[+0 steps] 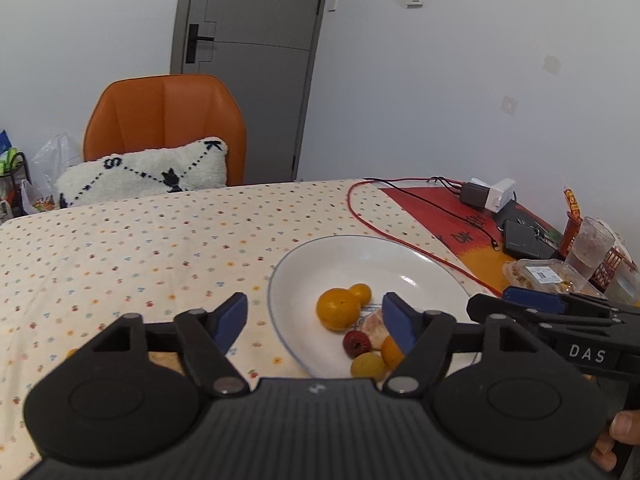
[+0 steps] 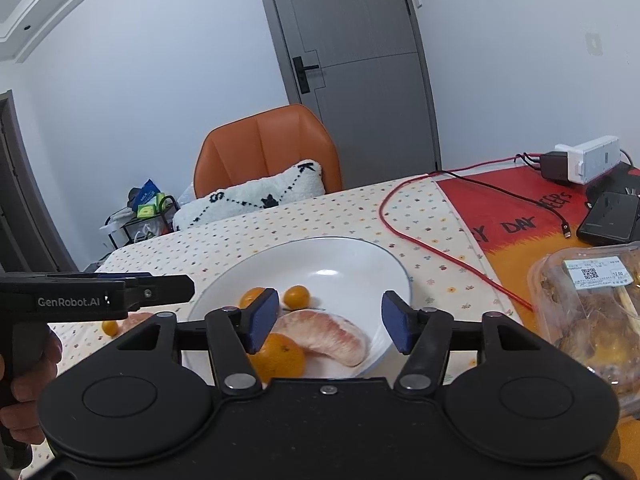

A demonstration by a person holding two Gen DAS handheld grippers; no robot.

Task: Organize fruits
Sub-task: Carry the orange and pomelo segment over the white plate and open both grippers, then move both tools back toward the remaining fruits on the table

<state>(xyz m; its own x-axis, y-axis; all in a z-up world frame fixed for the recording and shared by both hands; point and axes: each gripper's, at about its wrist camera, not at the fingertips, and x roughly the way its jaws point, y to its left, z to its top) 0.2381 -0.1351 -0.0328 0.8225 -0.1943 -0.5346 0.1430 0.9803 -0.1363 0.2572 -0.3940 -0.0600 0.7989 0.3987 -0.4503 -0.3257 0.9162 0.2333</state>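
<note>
A: Left gripper fingers?

B: Released, blue pads spread wide, nothing between them. Its right finger hangs over the near side of the white plate; its left finger sits over the dotted cloth on the counter, off the plate.

A: Fruit relative to those fingers?

B: Big orange lies in the plate just ahead of the gap, closer to the right finger, with a small orange touching it behind. A red fruit, a yellow one and another orange cluster right beside the right finger, which partly hides a pink pomelo piece.

A: Right gripper?

B: Also released, nothing clamped. The pomelo piece lies in the plate under the gap, apart from both pads. An orange sits by the left finger, partly hidden by it. Small orange just ahead.

A: Off the plate?

B: One small orange on the cloth, left of the plate, under the other gripper. A red cable runs right of the plate; a clear food box beyond that.
</note>
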